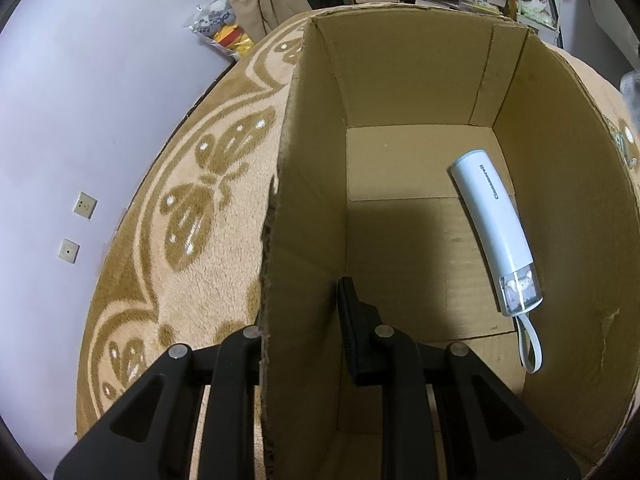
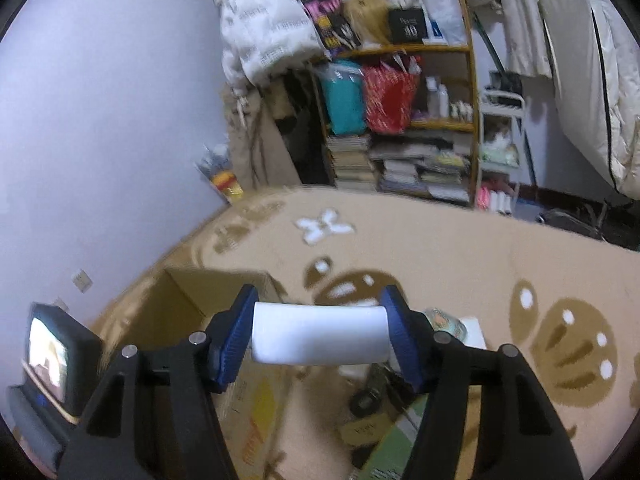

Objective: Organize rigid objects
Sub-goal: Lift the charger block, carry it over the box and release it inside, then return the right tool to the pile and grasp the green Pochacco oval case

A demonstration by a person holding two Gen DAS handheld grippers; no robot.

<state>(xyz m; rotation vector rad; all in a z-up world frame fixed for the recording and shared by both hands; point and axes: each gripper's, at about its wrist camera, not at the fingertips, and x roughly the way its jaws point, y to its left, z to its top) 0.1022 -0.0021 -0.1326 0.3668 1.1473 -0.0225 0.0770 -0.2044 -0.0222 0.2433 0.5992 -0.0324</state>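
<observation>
The left gripper (image 1: 304, 320) was clamped on the side wall of the cardboard box (image 1: 400, 80). Inside, a white tube w/ strap (image 1: 494, 228) lay on the bottom near the right wall. The right gripper (image 2: 320, 336) held a white block (image 2: 320, 336) btw. its blue pads (image 2: 236, 336), above the carpet (image 2: 460, 248).

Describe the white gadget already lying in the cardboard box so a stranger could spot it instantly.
Find the open cardboard box on the butterfly-patterned rug. On its floor by the right wall lies the white gadget: a long, slim cylinder with grey lettering, a clear end cap and a wrist loop. It is the only item visible inside.
</observation>
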